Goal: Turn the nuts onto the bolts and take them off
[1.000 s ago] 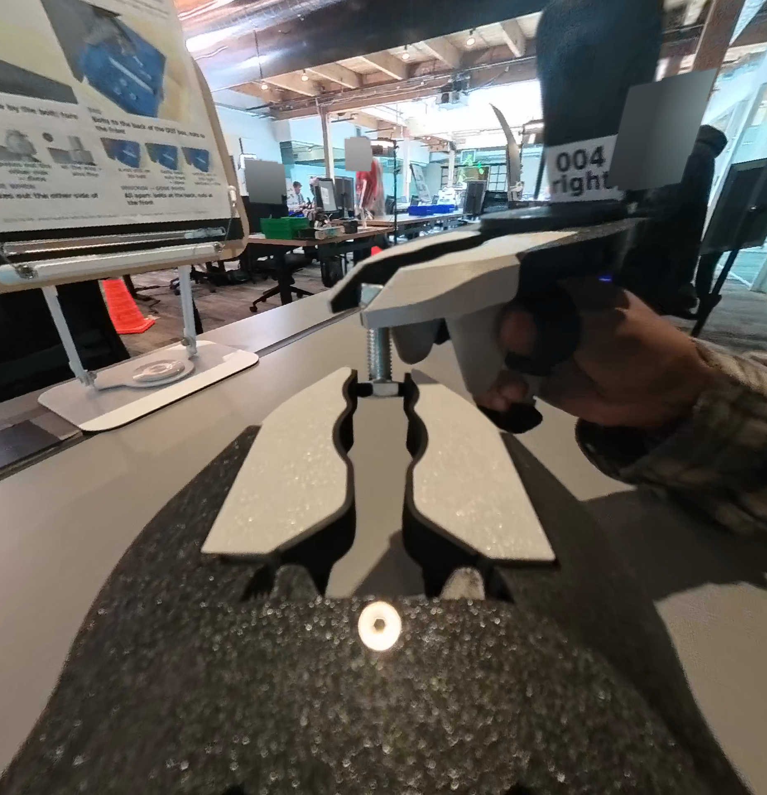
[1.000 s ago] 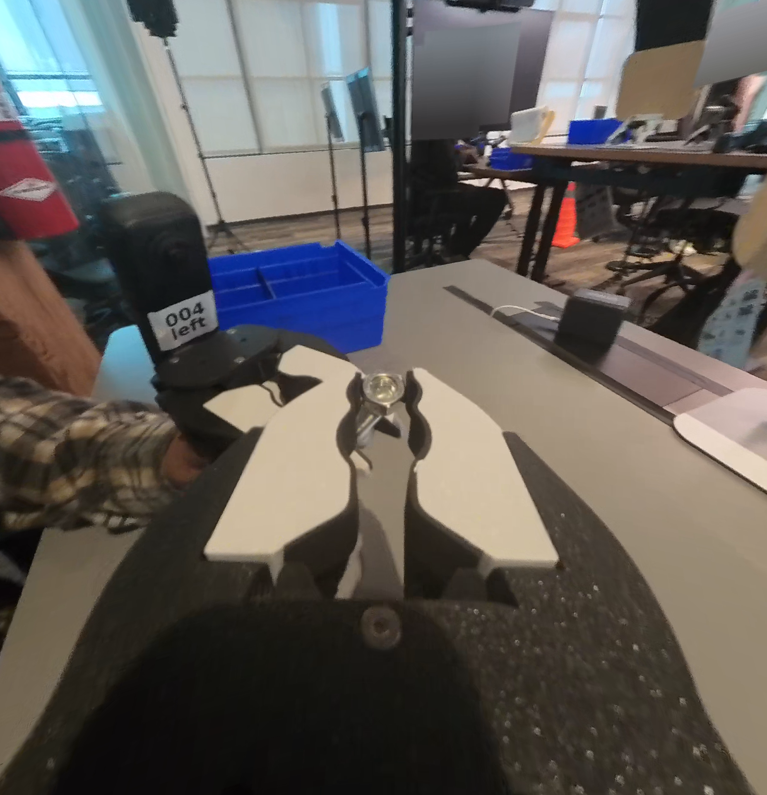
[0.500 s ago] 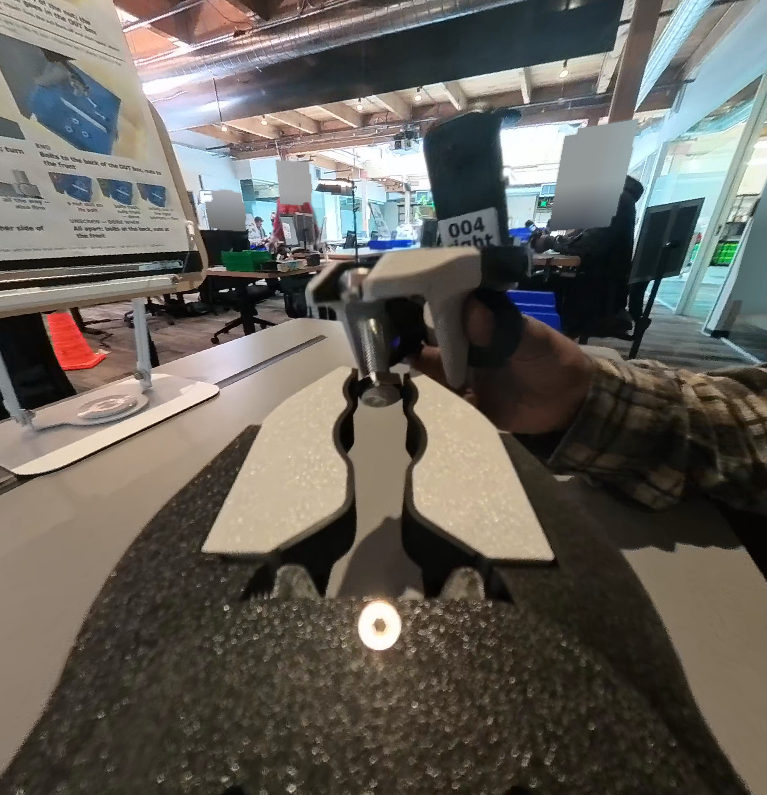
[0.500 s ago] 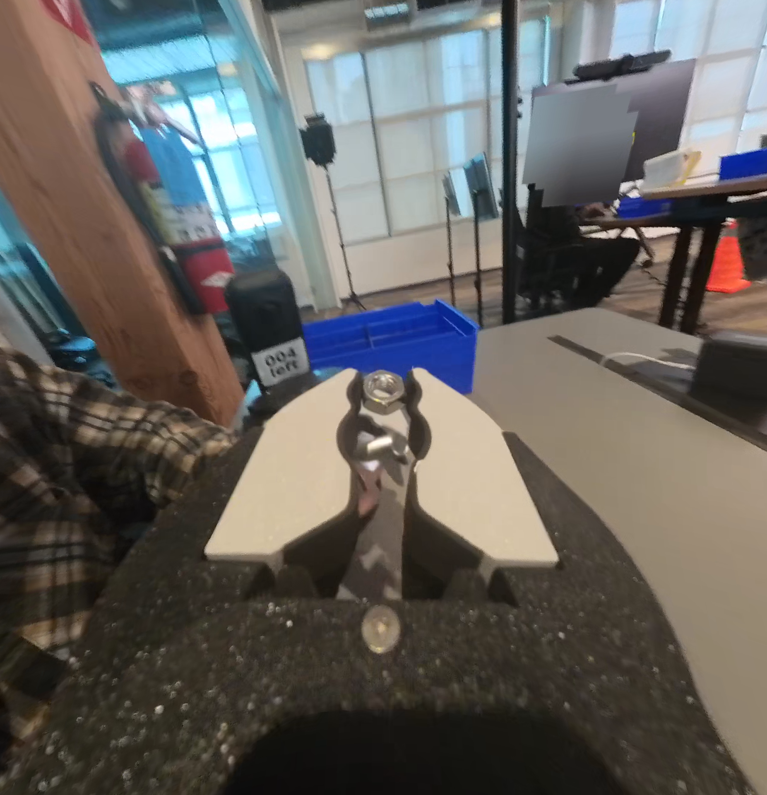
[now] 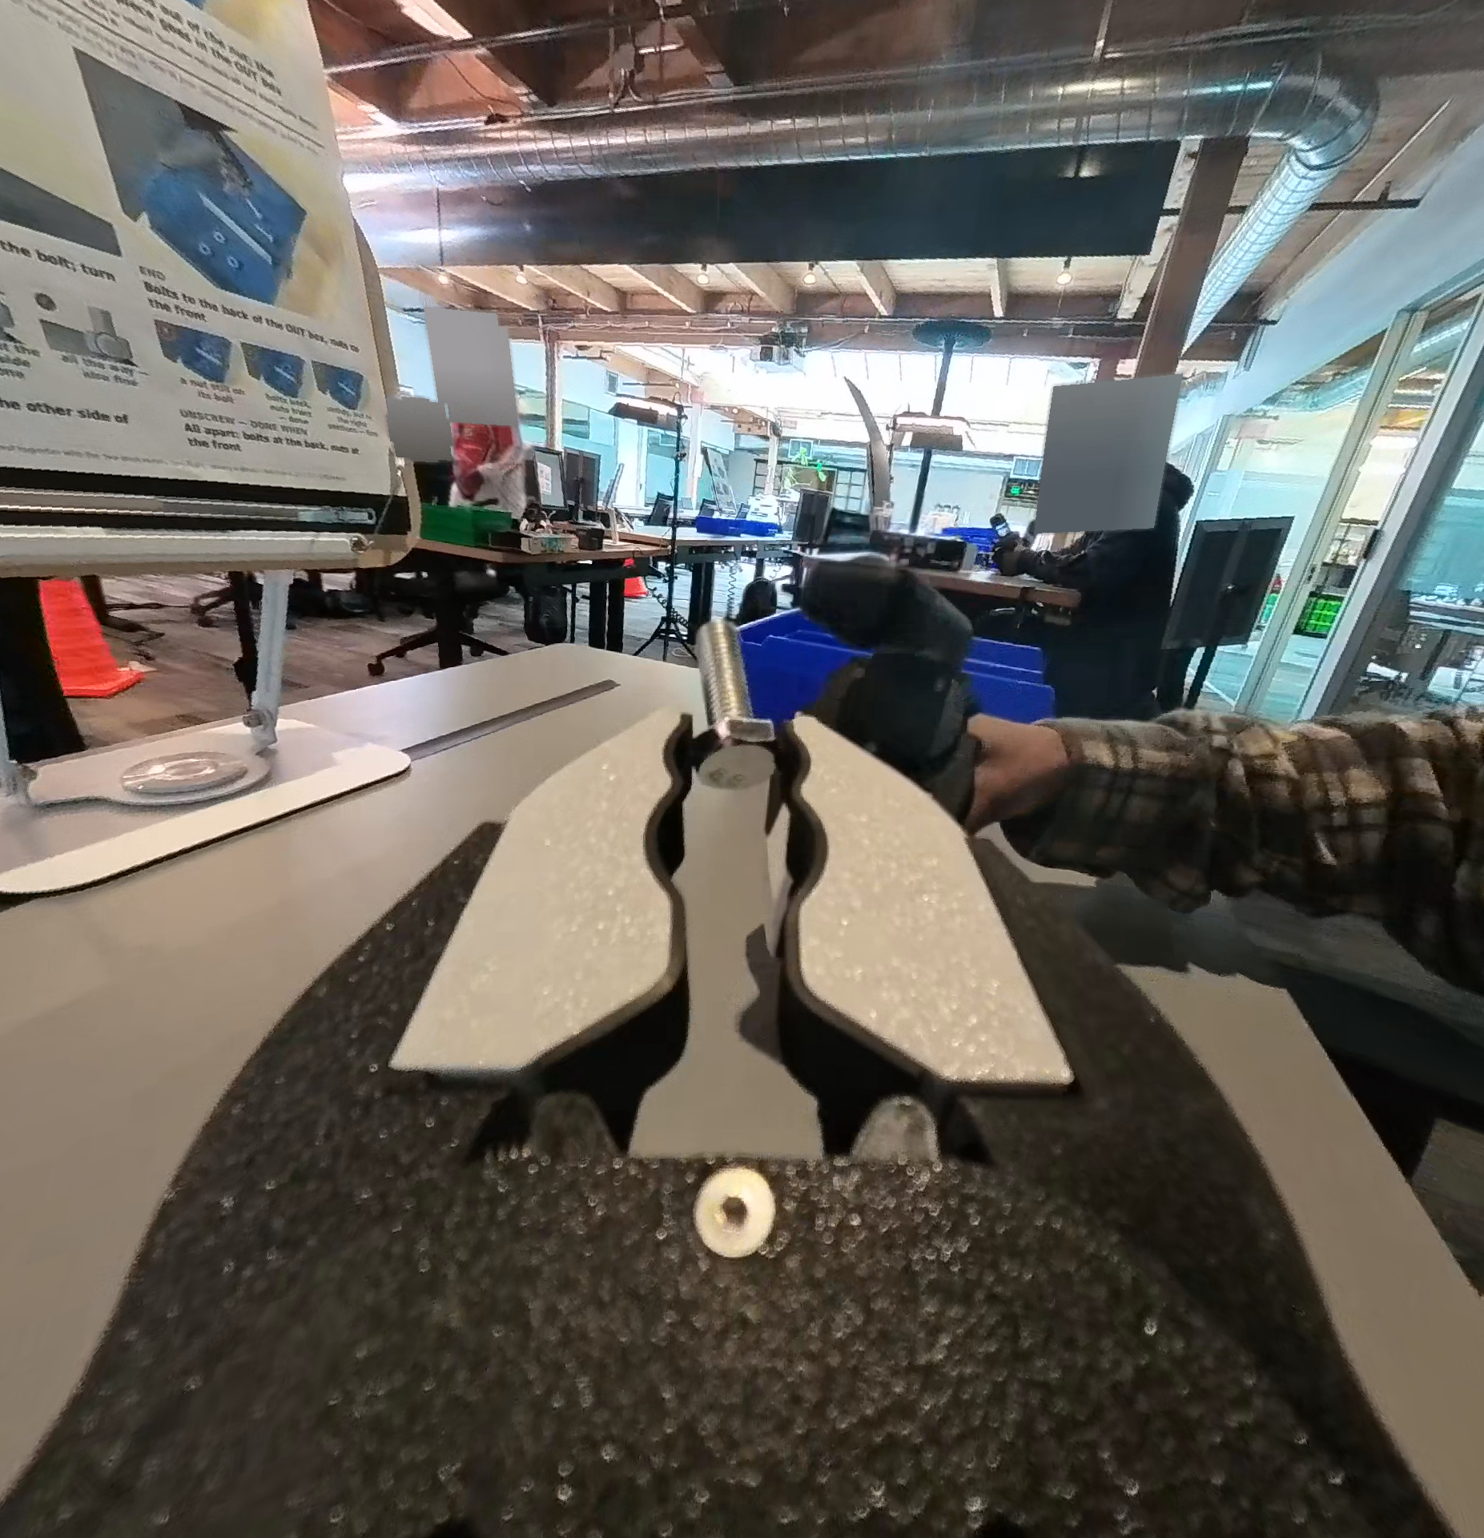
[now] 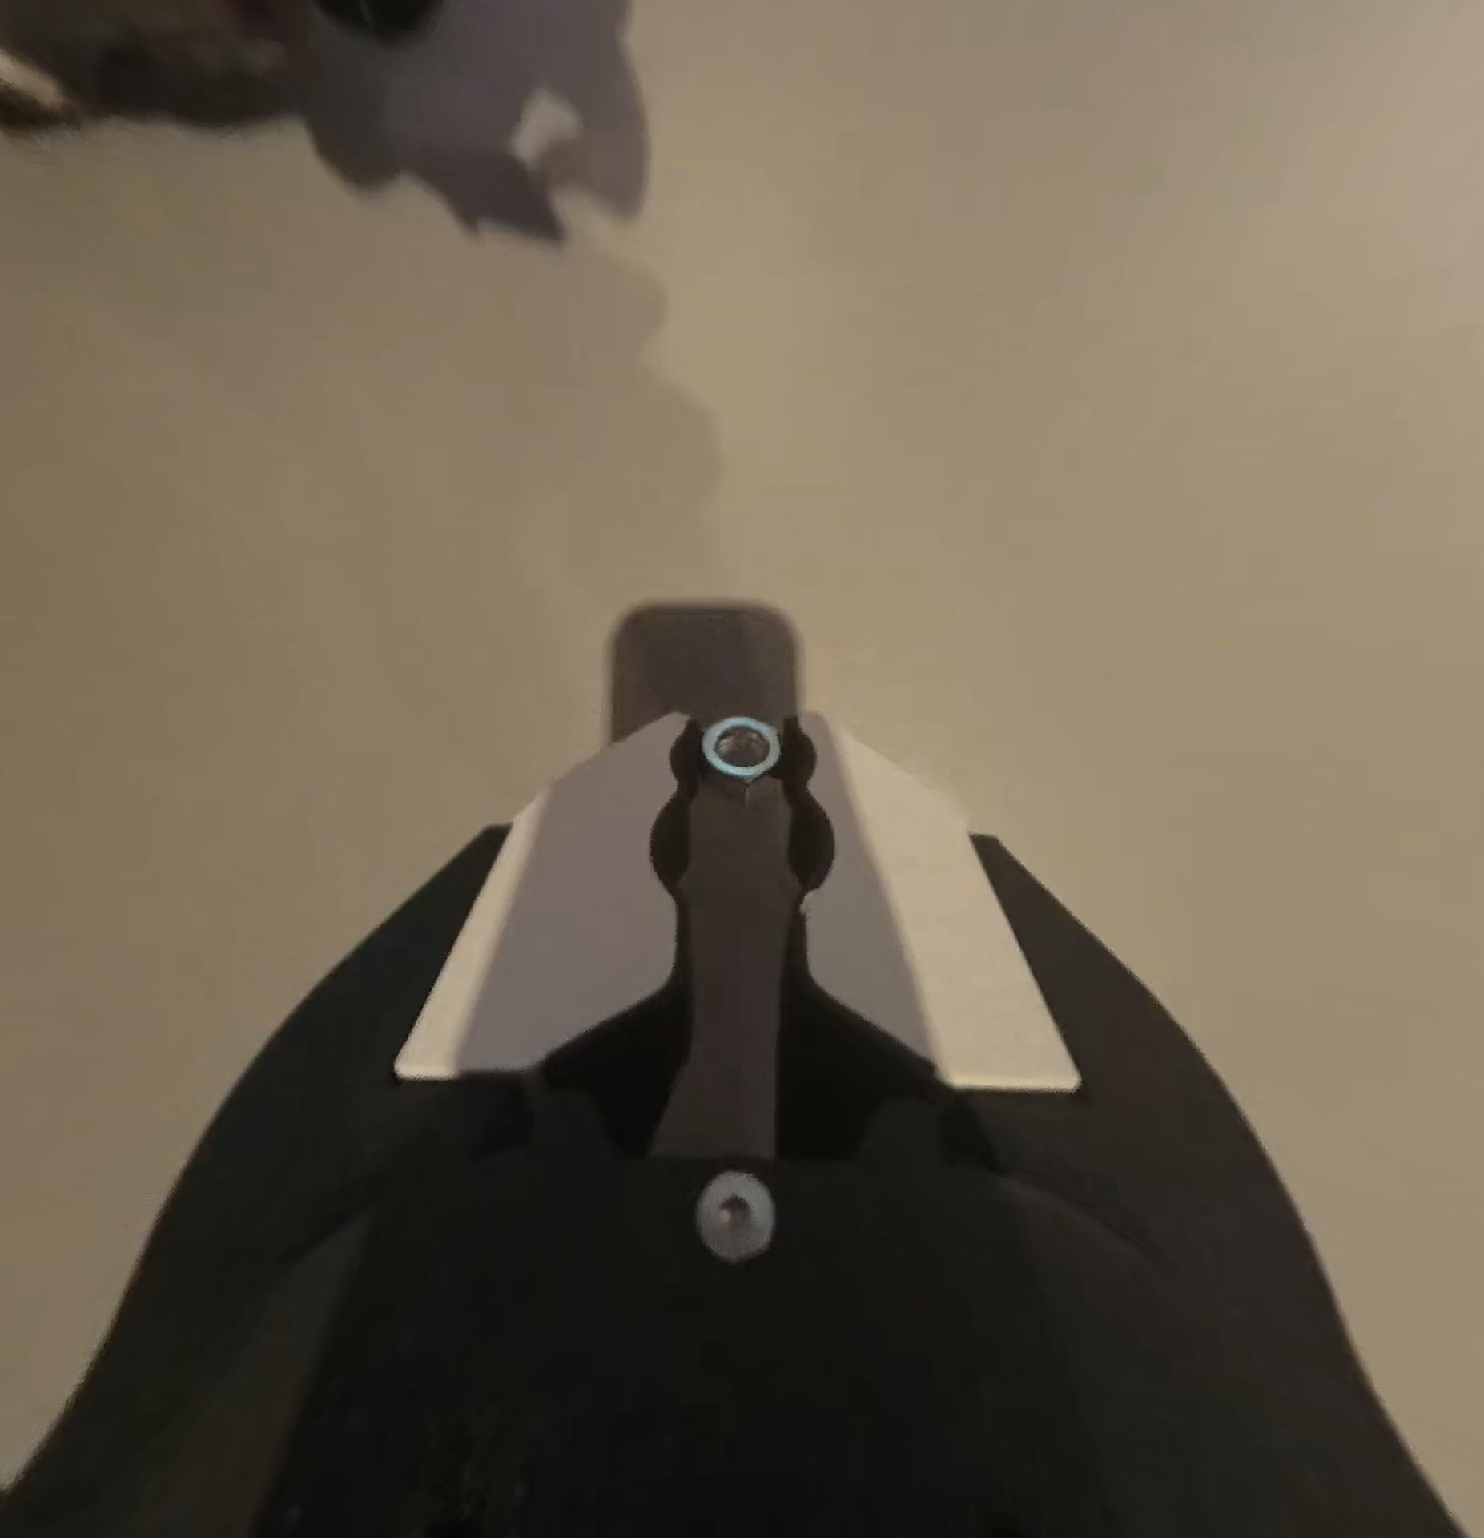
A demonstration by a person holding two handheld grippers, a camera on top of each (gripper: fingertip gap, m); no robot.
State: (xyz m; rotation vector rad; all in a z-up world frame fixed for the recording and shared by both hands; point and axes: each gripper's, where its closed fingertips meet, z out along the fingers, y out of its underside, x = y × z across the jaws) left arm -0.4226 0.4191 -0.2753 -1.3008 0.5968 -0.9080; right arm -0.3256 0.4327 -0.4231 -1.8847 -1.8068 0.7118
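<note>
My left gripper [image 5: 734, 749] is shut on the hex head of a silver bolt [image 5: 726, 691]. The bolt's bare threaded shaft points up and away from the fingertips. My right gripper [image 6: 740, 749] is shut on a silver nut [image 6: 740, 746] and points straight down at the grey table [image 6: 1138, 416]; this view is blurred. In the left wrist view the right gripper's black body [image 5: 905, 666] and the hand and plaid sleeve [image 5: 1262, 807] holding it sit just right of and behind the bolt. The nut is off the bolt.
A blue divided bin [image 5: 805, 666] stands on the table behind the bolt. A white stand [image 5: 189, 782] with an instruction sheet [image 5: 164, 250] stands at the left. A slot [image 5: 514, 716] runs along the table's back. Desks, chairs and people fill the room behind.
The nut has come off the bolt's top. My right gripper has swung away to the right with it and tipped down to face the table. The bolt stays in my left gripper, tilted slightly.
</note>
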